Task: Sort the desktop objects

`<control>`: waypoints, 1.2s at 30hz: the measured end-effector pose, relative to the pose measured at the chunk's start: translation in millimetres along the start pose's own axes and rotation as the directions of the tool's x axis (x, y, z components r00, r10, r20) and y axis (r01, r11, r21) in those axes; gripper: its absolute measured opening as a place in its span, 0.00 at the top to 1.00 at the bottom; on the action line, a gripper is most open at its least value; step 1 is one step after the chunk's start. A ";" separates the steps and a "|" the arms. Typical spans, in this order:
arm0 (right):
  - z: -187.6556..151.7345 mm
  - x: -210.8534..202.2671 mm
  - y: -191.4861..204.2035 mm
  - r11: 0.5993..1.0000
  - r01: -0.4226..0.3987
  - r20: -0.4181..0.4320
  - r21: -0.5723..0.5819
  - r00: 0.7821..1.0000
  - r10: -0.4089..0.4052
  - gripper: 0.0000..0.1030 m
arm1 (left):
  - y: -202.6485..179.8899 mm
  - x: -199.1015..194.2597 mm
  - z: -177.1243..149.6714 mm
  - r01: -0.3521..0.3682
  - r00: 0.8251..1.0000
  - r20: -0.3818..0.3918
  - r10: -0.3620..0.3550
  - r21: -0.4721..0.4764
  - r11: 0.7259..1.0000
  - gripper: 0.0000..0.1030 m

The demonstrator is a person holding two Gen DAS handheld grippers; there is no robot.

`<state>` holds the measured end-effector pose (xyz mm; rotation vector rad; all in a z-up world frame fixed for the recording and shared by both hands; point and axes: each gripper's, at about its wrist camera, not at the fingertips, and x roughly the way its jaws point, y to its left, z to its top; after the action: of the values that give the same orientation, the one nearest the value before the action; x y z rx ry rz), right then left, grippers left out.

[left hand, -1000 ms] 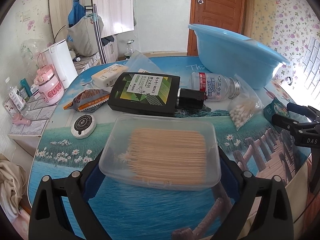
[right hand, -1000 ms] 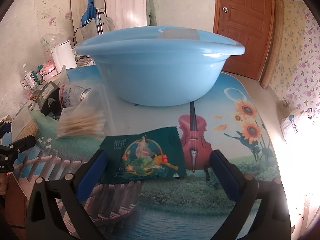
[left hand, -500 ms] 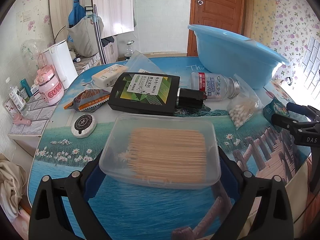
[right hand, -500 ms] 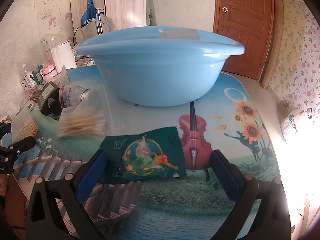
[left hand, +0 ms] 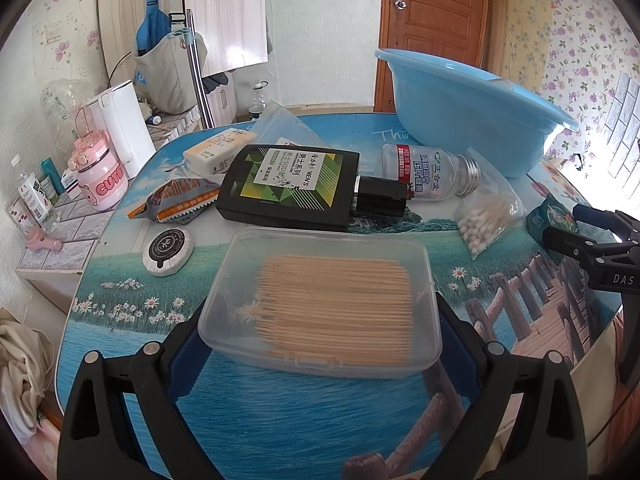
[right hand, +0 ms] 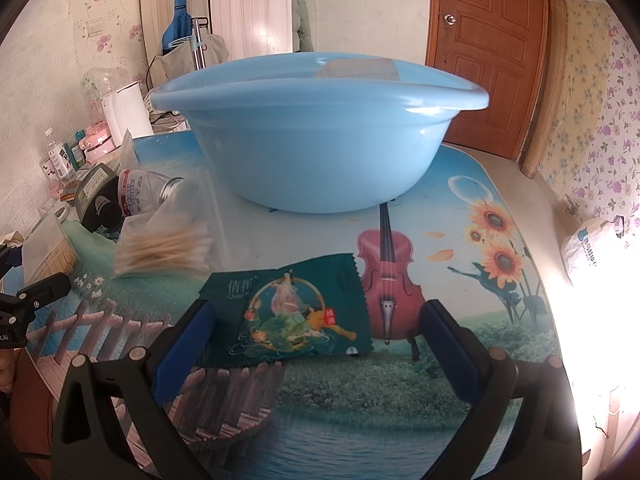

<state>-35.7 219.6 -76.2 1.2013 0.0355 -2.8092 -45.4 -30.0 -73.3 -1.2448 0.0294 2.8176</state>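
My left gripper (left hand: pixel 320 340) is open, its fingers straddling a clear lidded box of toothpicks (left hand: pixel 324 300) that lies on the picture-printed table (left hand: pixel 280 420). My right gripper (right hand: pixel 316 332) is open too, low over the table, with a dark green sachet (right hand: pixel 288 316) lying flat between its fingers, nearer the left one. A big light-blue basin (right hand: pixel 320 140) stands right behind the sachet. Left of it lie a bag of cotton swabs (right hand: pixel 164 248) and a clear bottle (left hand: pixel 424 176) on its side. The right gripper's fingertips (left hand: pixel 592 248) show at the left view's right edge.
A flat black bottle (left hand: pixel 288 184), an orange snack packet (left hand: pixel 180 200), a round soap (left hand: pixel 168 246) and a cream packet (left hand: pixel 220 154) lie behind the toothpick box. A white kettle (left hand: pixel 120 124) and a pink cup (left hand: pixel 100 180) stand beyond the table's left edge.
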 end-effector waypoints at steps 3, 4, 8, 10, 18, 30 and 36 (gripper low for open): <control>-0.1 0.0 0.0 1.000 0.000 0.000 0.000 1.000 0.000 0.00 | -0.3 0.0 0.0 0.000 1.000 0.000 0.000 -0.001 1.000 0.06; -0.1 0.0 -0.1 1.000 0.000 0.000 0.000 1.000 0.000 0.00 | -0.1 0.1 0.0 -0.001 1.000 0.000 0.001 -0.001 1.000 0.06; -0.1 0.0 0.2 1.000 0.000 0.000 -0.001 1.000 0.000 0.00 | 0.0 0.1 -0.1 -0.001 1.000 0.000 0.001 -0.001 1.000 0.06; -0.1 0.0 0.4 1.000 0.000 0.000 0.000 1.000 0.000 0.00 | 0.0 0.1 -0.2 0.000 1.000 0.001 0.000 0.000 1.000 0.06; -0.1 0.0 0.5 1.000 0.002 0.001 0.001 1.000 -0.002 0.00 | -0.5 -0.6 -0.3 0.002 1.000 -0.003 -0.002 0.004 1.000 0.06; 0.1 -0.2 1.1 1.000 0.001 0.000 -0.001 1.000 -0.001 0.00 | -3.8 -12.8 5.2 -0.015 1.000 0.014 0.014 0.038 0.999 0.09; 0.4 -0.3 0.3 1.000 -0.006 0.002 -0.007 1.000 0.007 0.00 | -4.7 -23.7 14.0 0.021 0.999 0.026 -0.021 0.005 1.000 0.09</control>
<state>-35.8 219.3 -75.7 1.1955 0.0416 -2.8019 -39.6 -25.9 -46.3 -1.2001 0.0224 2.8139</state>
